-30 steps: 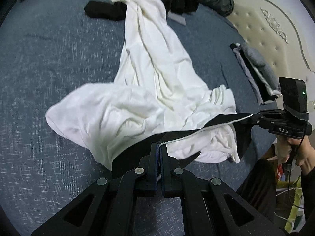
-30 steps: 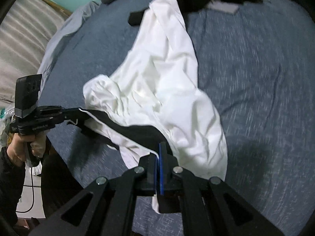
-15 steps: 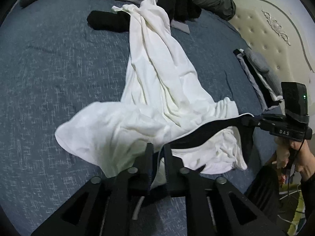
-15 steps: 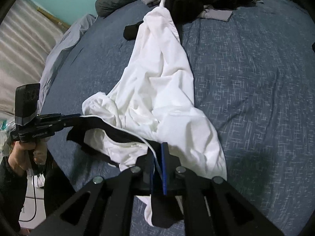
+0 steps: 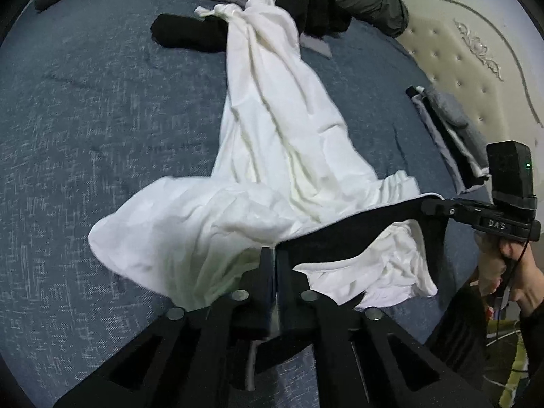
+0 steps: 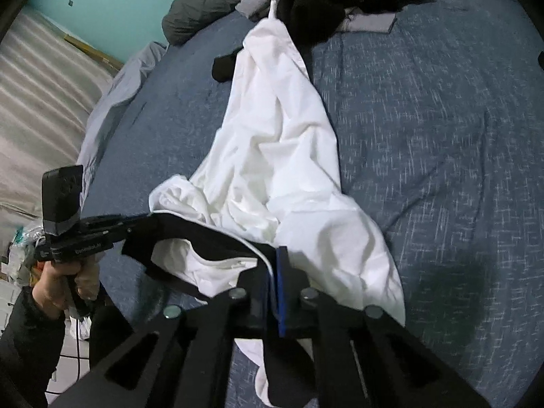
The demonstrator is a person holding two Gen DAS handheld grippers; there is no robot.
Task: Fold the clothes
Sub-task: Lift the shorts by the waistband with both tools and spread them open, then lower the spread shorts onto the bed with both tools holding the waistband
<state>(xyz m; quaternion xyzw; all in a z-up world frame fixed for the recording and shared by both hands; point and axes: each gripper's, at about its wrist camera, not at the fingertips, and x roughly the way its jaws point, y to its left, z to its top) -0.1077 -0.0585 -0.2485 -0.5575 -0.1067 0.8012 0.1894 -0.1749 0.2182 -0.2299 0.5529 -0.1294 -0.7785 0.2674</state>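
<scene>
White garment (image 5: 272, 129) spread lengthwise on the blue bed (image 5: 102, 119), crumpled, far end bunched against a dark clothes pile (image 5: 319, 6) near the head of the bed; near end lifted by its black waistband (image 5: 357, 234), stretched taut between both claws just above the bedcover; not folded, body twisted into long ridges.

Risks, judged from the present lie: far end touching the pile and a black item (image 5: 190, 34), so a pull toward the near edge liable to drag those along; twist in the body liable to be locked in by any fold made over it; band under tension, so a slip from either claw likely to drop the near end in a heap; small folded stack (image 5: 452, 136) beside the headboard (image 5: 459, 68) near enough to be brushed by a sideways swing.

Left claw (image 5: 274, 258): jaws nearly together, clamped on the band's left end. Right claw (image 6: 273, 265): jaws narrow, blue pad pressed against the band's white piping; seen also from the left wrist view (image 5: 431, 205), gripping the band's right end, held by a hand (image 5: 503, 265).
</scene>
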